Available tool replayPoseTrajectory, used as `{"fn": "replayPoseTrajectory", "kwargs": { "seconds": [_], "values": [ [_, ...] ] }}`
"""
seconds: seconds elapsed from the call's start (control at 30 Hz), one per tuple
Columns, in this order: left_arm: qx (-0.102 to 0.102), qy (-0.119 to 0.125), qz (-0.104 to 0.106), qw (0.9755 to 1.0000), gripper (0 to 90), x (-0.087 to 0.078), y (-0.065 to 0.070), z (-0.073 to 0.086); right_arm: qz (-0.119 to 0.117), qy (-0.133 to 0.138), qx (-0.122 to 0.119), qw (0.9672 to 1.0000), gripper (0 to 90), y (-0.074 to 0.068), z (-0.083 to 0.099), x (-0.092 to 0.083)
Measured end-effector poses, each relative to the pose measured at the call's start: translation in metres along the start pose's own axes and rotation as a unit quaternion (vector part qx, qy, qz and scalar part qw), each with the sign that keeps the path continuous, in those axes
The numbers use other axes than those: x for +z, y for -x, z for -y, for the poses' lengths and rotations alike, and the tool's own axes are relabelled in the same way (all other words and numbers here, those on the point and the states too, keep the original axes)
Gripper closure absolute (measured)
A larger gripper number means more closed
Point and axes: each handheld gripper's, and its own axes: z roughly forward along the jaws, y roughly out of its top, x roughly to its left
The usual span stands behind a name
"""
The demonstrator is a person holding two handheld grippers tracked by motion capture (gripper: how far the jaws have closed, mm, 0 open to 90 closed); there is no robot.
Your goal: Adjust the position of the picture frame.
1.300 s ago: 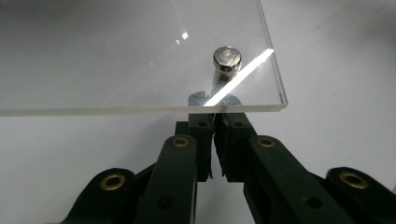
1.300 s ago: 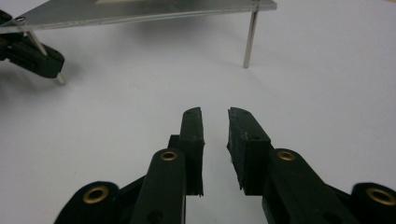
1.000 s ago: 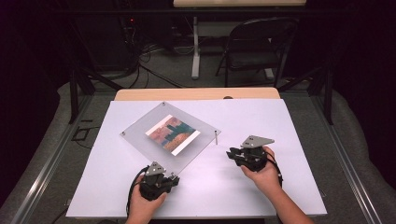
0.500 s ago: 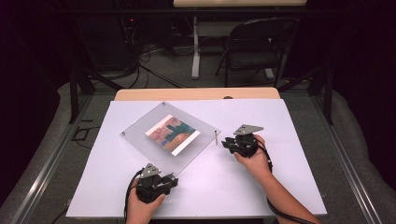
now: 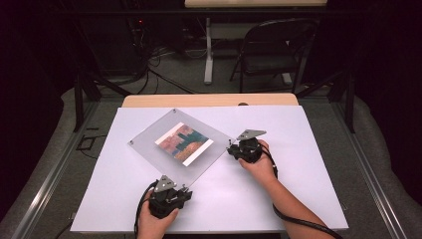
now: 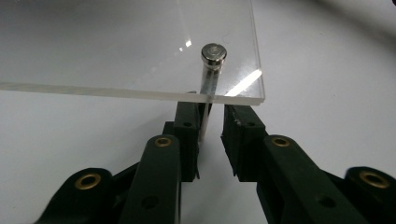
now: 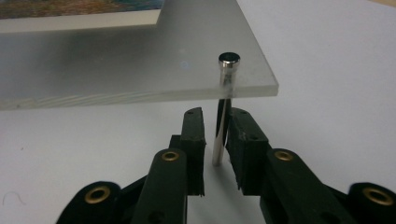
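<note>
A clear acrylic frame (image 5: 149, 149) with a coloured picture (image 5: 184, 143) stands on short metal posts on the white table (image 5: 298, 189). My left gripper (image 5: 185, 191) is at the frame's near corner. In the left gripper view its jaws (image 6: 212, 109) have just been closing and straddle the corner post (image 6: 213, 53) under the plate (image 6: 116, 46), with a gap on the right side. My right gripper (image 5: 230, 148) is at the frame's right corner. Its jaws (image 7: 217, 114) have also just been closing around that post (image 7: 229, 60), with a gap on the left.
A wooden table edge (image 5: 209, 99) shows behind the white top. A folding chair (image 5: 271, 50) and floor cables (image 5: 164, 74) lie beyond it. Bare white surface stretches to the right of my right hand.
My right gripper has moved left and away from me, up to the frame's right corner. The left gripper has stayed at the near corner.
</note>
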Motion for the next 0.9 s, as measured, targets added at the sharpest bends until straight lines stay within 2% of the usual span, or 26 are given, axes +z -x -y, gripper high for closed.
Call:
{"fn": "replayPoseTrajectory", "kwargs": {
  "seconds": [0.17, 0.23, 0.47, 0.6, 0.77, 0.9],
  "values": [
    [-0.006, -0.002, -0.010, 0.9999, 83.7, -0.001, -0.001, -0.001, 0.007, 0.000, 0.007, 1.0000, 83.7, 0.000, -0.002, 0.005],
    [-0.010, 0.001, -0.008, 0.9999, 83.9, -0.001, -0.001, -0.001, 0.007, 0.003, 0.012, 0.9999, 84.7, 0.001, -0.001, 0.005],
    [0.001, 0.001, -0.014, 0.9999, 84.8, 0.000, 0.001, -0.002, 0.008, 0.004, 0.017, 0.9998, 84.9, 0.001, -0.002, 0.007],
    [0.004, 0.000, -0.014, 0.9999, 85.2, -0.001, 0.001, -0.003, 0.012, 0.002, 0.008, 0.9999, 85.4, 0.000, -0.002, 0.006],
    [0.014, -0.007, -0.011, 0.9998, 85.3, -0.004, 0.000, -0.004, 0.011, -0.001, 0.009, 0.9999, 85.6, -0.002, -0.001, 0.003],
    [0.012, 0.001, -0.003, 0.9999, 85.4, -0.008, -0.002, -0.006, 0.014, -0.003, 0.009, 0.9999, 85.7, -0.004, -0.001, -0.010]
  ]
}}
